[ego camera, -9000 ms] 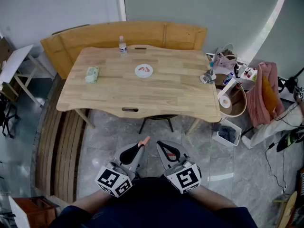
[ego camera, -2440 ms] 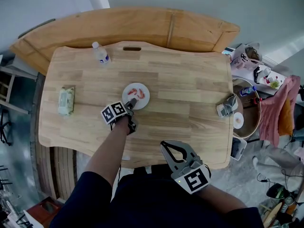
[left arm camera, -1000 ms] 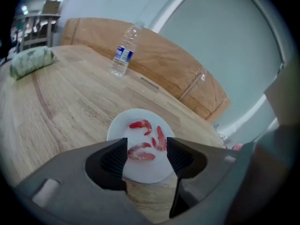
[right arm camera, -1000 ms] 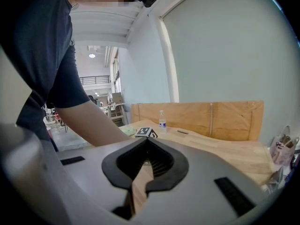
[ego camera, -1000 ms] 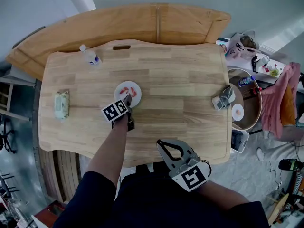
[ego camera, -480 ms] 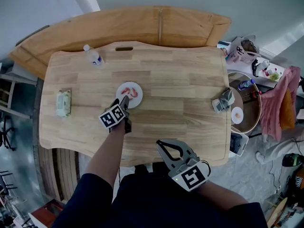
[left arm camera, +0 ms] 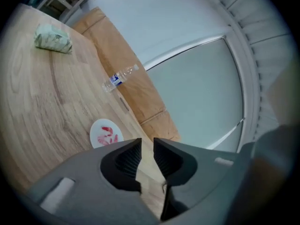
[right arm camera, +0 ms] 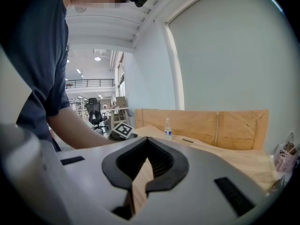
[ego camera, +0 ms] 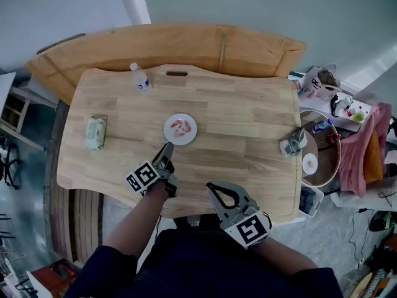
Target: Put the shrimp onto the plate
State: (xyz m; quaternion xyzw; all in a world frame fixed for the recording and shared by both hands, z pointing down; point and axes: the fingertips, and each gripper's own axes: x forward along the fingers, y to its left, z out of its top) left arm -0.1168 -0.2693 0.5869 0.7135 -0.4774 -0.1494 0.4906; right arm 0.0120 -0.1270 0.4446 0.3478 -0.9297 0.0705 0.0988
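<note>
My left gripper (left arm camera: 146, 143) has just been closing its jaws; only a narrow gap shows between them, with nothing in it. It hangs near the white plate (ego camera: 188, 137), where the red shrimp (ego camera: 180, 126) lie. My right gripper (right arm camera: 147, 140) is closed and empty.

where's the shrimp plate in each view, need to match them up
Head view: plate near the middle of the table.
Left gripper view: plate lower left of centre.
Right gripper view: not in it.
Shared landmark: water bottle, in all three.
</note>
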